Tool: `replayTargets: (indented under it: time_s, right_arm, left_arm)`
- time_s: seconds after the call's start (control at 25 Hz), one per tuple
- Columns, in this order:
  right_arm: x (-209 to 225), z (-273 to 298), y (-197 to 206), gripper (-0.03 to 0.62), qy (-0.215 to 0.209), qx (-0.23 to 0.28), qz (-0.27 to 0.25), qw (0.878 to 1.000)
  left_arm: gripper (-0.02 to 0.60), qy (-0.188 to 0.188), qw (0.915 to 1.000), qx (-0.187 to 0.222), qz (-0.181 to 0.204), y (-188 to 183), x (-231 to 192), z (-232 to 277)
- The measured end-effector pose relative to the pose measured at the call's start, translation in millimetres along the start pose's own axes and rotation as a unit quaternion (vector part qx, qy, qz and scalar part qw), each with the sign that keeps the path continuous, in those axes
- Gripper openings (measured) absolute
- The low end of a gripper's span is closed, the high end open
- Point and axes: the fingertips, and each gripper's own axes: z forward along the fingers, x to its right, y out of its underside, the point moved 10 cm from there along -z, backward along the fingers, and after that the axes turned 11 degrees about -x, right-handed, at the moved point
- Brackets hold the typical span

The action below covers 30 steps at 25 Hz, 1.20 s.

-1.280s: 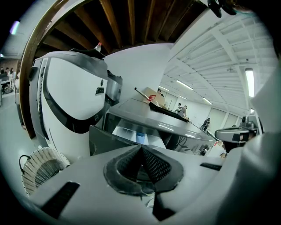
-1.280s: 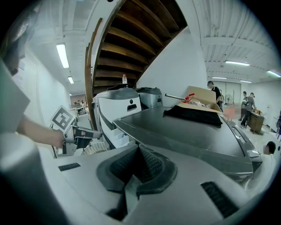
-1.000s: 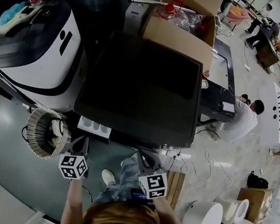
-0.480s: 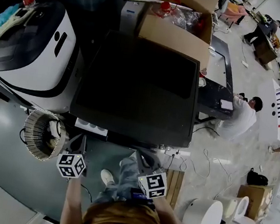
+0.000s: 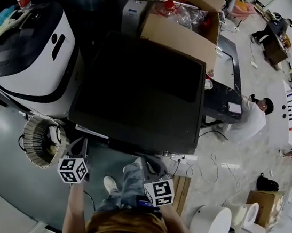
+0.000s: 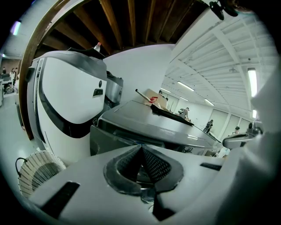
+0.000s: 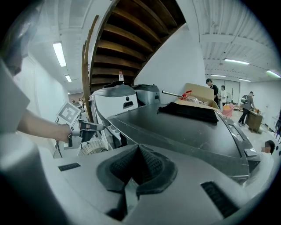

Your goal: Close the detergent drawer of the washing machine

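The dark-topped washing machine (image 5: 139,91) fills the middle of the head view. Its detergent drawer (image 5: 91,131) shows only as a thin pale strip at the front left corner. My left gripper (image 5: 82,143) is shut, its tips at the drawer's front; the right gripper view shows the left gripper (image 7: 102,127) against the drawer (image 7: 113,130). My right gripper (image 5: 149,165) hangs shut and empty near the washer's front right. In the left gripper view the shut pads (image 6: 141,151) point at the washer (image 6: 145,127).
A white rounded machine (image 5: 40,66) stands left of the washer, a ribbed round basket (image 5: 43,141) below it. A cardboard box (image 5: 182,29) sits behind the washer. Cables and a power strip (image 5: 183,159) lie on the floor at right. A person (image 5: 248,119) crouches beyond.
The drawer has slid from sticking out with its compartments showing to nearly flush. My left gripper followed it toward the washer. The right gripper stayed put.
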Motion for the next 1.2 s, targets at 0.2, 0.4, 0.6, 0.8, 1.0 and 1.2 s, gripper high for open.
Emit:
replayTargets:
  time_s: [0.2, 0.4, 0.6, 0.8, 1.0, 1.2]
  right_arm:
    - [4, 4, -1, 0.012, -0.007, 0.012, 0.007, 1.000]
    - [10, 5, -1, 0.012, -0.010, 0.015, 0.008, 1.000]
    - [15, 6, -5, 0.012, -0.007, 0.015, 0.005, 1.000]
    - [11, 9, -11, 0.012, -0.011, 0.009, -0.005, 1.000]
    - [4, 9, -12, 0.012, -0.006, 0.016, -0.015, 1.000]
    - [-4, 7, -17, 0.012, 0.002, 0.021, -0.016, 1.000]
  left_arm:
    - [0.025, -0.007, 1.0000, 0.005, 0.003, -4, 0, 5]
    - [0.025, -0.007, 0.9999, 0.008, -0.001, -7, 1, 11]
    - [0.025, -0.006, 0.9999, 0.014, -0.001, -13, 0, 20]
    - [0.025, 0.003, 0.9997, 0.022, -0.010, -11, -1, 21]
    - [0.025, 0.008, 0.9998, 0.017, 0.002, -11, -2, 20]
    - [0.025, 0.011, 0.9995, 0.025, 0.013, -18, -2, 12]
